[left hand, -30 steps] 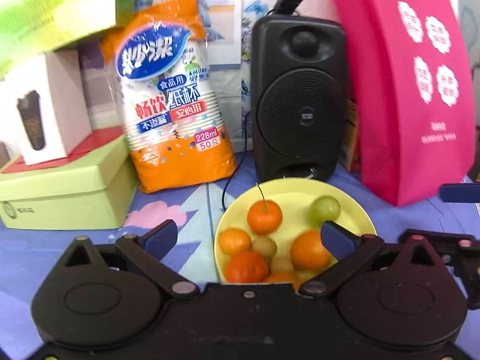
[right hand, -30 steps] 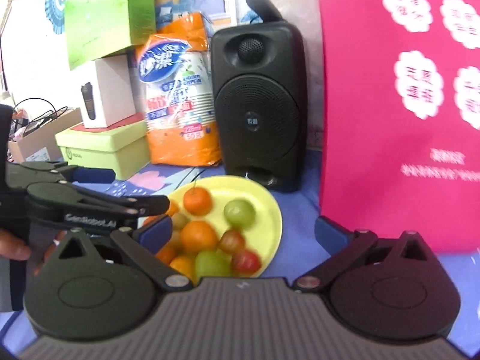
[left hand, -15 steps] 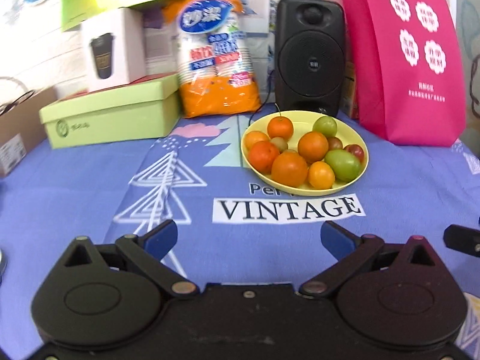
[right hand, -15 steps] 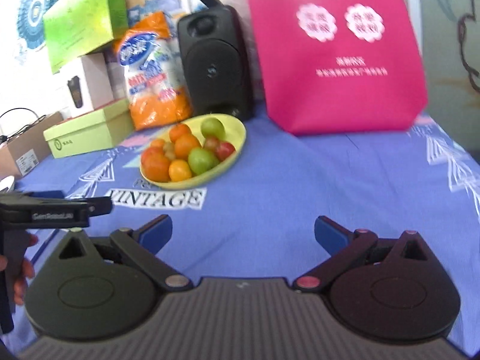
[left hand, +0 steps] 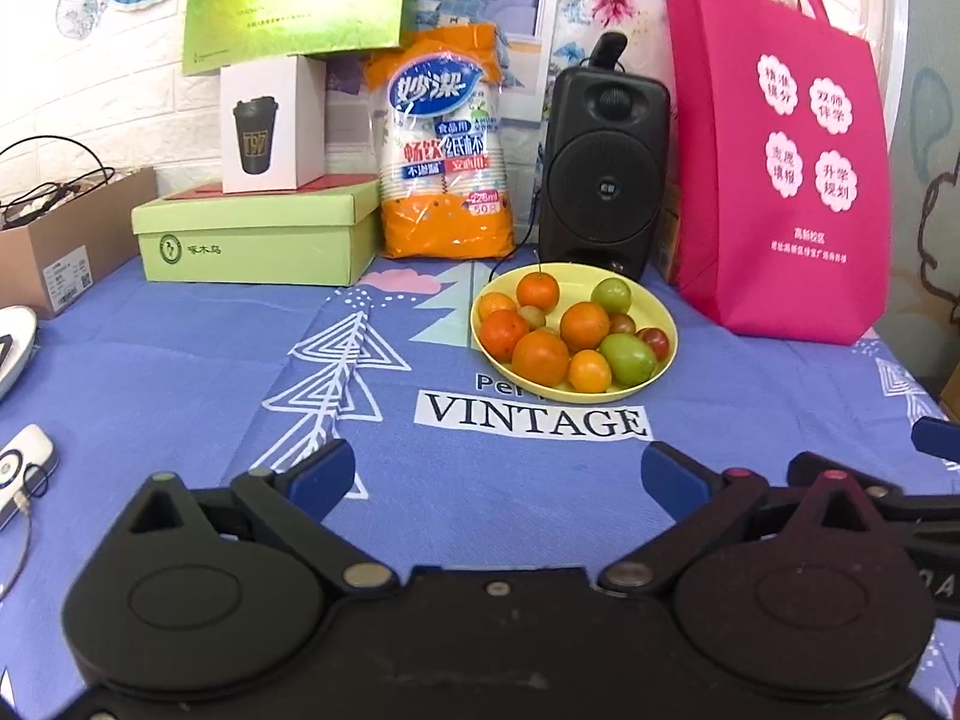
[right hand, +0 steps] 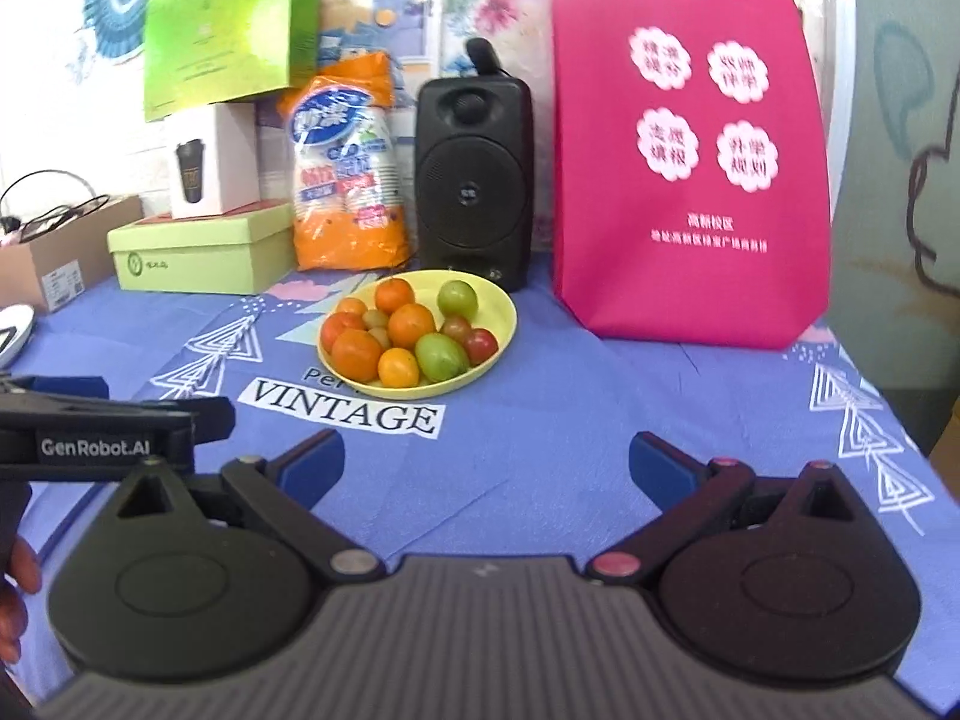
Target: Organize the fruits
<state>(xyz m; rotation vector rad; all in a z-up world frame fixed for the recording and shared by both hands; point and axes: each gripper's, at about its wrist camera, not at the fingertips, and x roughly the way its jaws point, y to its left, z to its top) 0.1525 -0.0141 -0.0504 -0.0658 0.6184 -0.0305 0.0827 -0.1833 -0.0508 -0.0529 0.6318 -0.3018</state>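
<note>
A yellow plate (left hand: 663, 354) holds several oranges, green fruits and small red ones on the blue tablecloth; it also shows in the right wrist view (right hand: 507, 312). An orange (left hand: 540, 357) lies at the plate's front, a green fruit (left hand: 627, 357) beside it. My left gripper (left hand: 495, 477) is open and empty, well back from the plate. My right gripper (right hand: 486, 459) is open and empty, also back from the plate. The left gripper's body (right hand: 114, 429) shows at the left of the right wrist view.
Behind the plate stand a black speaker (left hand: 603, 171), an orange pack of paper cups (left hand: 447, 150), a green box (left hand: 255, 234) and a pink bag (left hand: 780, 180). A cardboard box (left hand: 54, 246) and white devices (left hand: 18, 462) lie at left.
Both grippers have pulled back from right over the plate to well in front of it. Both stay open and empty.
</note>
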